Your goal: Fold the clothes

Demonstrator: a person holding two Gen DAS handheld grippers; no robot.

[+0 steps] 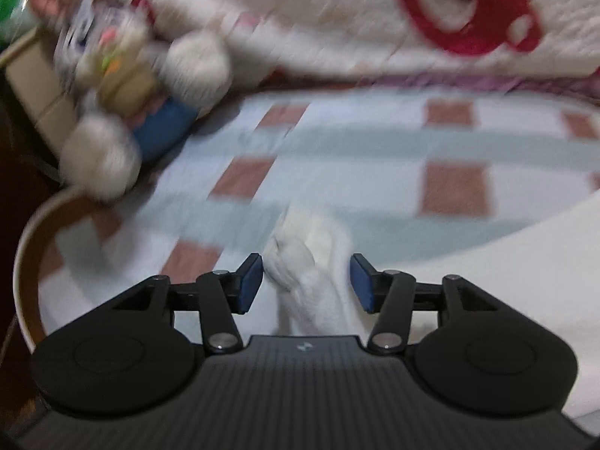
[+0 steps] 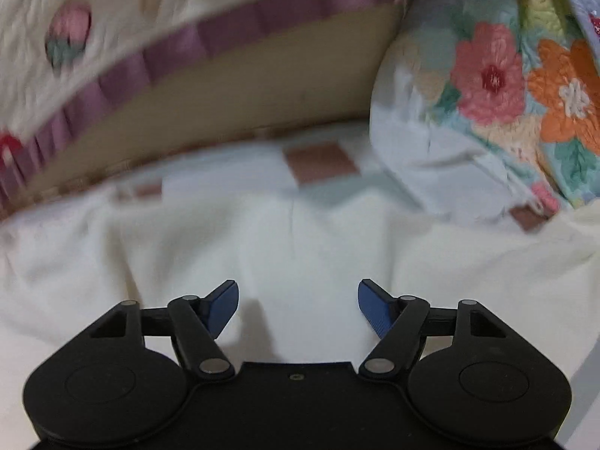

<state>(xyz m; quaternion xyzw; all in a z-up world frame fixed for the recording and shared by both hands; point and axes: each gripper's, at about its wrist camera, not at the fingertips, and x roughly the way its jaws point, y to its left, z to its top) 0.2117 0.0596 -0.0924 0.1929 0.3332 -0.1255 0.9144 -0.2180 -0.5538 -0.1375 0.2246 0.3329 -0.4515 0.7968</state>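
Note:
A white garment lies on a checked bed sheet (image 1: 337, 138). In the left wrist view a bunched white part of it (image 1: 311, 262) sits between the fingers of my left gripper (image 1: 306, 281); the jaws stand open around it and the blue pads do not press it. In the right wrist view the garment (image 2: 187, 247) spreads flat and wrinkled under my right gripper (image 2: 298, 300), which is open and empty just above the cloth. Both views are blurred by motion.
A plush toy (image 1: 123, 86) and a cardboard box (image 1: 33, 75) lie at the bed's far left. A white blanket with a red print (image 1: 468, 11) lies behind. A floral pillow (image 2: 498, 86) stands at the right, a purple-trimmed quilt (image 2: 112, 75) at the back.

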